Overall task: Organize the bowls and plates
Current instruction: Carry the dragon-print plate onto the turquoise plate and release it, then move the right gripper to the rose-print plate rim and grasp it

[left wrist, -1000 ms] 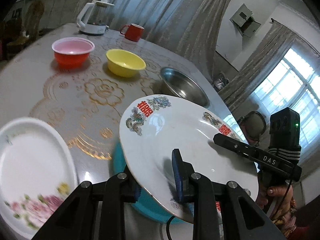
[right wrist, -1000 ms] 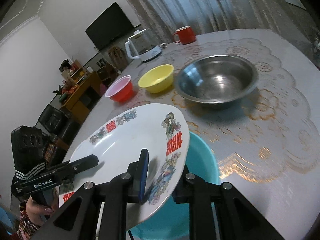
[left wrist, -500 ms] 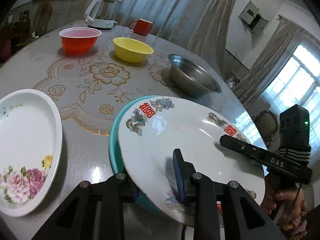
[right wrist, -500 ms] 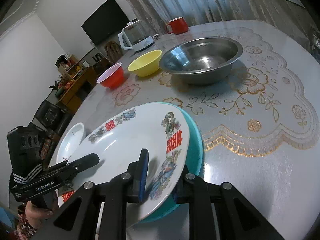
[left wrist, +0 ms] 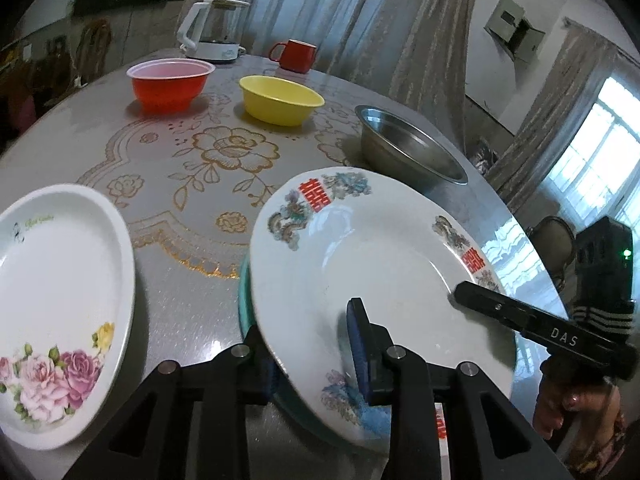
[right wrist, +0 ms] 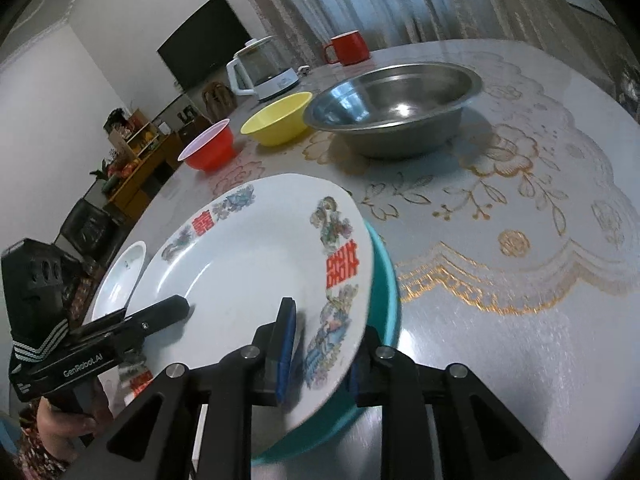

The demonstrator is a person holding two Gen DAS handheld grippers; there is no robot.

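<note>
At the tabletop's [left wrist: 192, 288] near edge, both grippers pinch the double-happiness plate [left wrist: 372, 256]: left gripper [left wrist: 312, 352] labelled "GenRobot.AI", right gripper [right wrist: 324, 344] "DAS".

Bare tablecloth [left wrist: 208, 216] between floral plate [left wrist: 60, 280] and bowls; steel bowl [left wrist: 408, 152] seemingly near.

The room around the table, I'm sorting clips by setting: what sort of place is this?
Most likely a home living or dining room: a round table under a gold-flowered cloth, a wall-mounted black flat television, long grey curtains, and a white electric kettle beside a red mug.
</note>
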